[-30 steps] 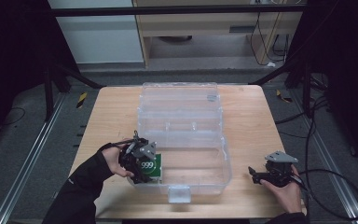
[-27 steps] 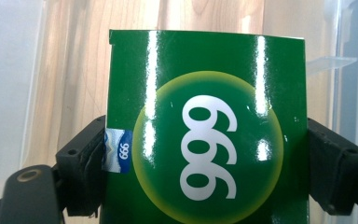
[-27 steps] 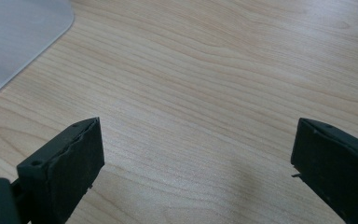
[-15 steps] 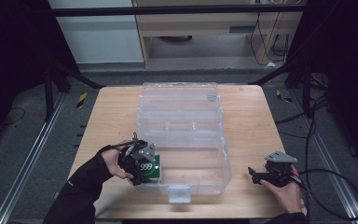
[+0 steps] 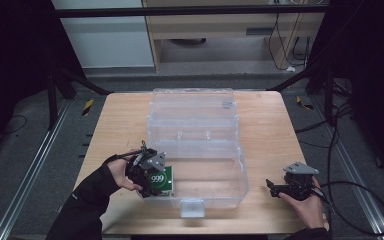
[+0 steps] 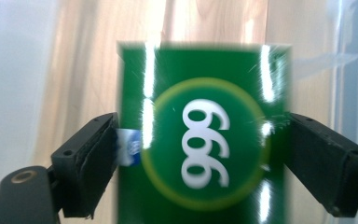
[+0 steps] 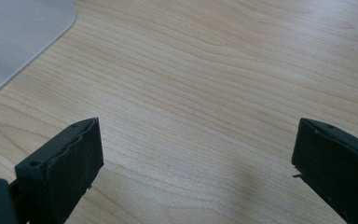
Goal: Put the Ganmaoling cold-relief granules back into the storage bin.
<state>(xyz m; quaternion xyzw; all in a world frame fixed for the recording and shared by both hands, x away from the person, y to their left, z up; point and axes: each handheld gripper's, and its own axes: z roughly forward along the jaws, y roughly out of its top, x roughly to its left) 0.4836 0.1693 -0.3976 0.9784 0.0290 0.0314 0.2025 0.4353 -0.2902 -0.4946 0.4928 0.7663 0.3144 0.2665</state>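
A green carton (image 5: 161, 181) marked "999" (image 6: 205, 140) stands tilted in the front left corner of the clear plastic case (image 5: 230, 170). My left gripper (image 5: 149, 179) reaches into that corner, with the carton between its jaws (image 6: 200, 154). The jaws have just been opening, and the pads (image 6: 100, 158) stand right at the carton's two sides without squeezing it. My right gripper (image 5: 271, 186) rests in a hand at the table's front right, pointing left toward the case. Its jaws stand wide open (image 7: 196, 163) over bare wood.
The case's lid (image 5: 192, 102) lies folded back toward the far edge of the wooden table (image 5: 115, 125). Its white latch (image 5: 191, 206) sticks out at the front. A frosted corner of the case (image 7: 18, 37) lies ahead of the right gripper.
The carton sits slightly lower in the case's corner than a second ago. Neither hand has moved.
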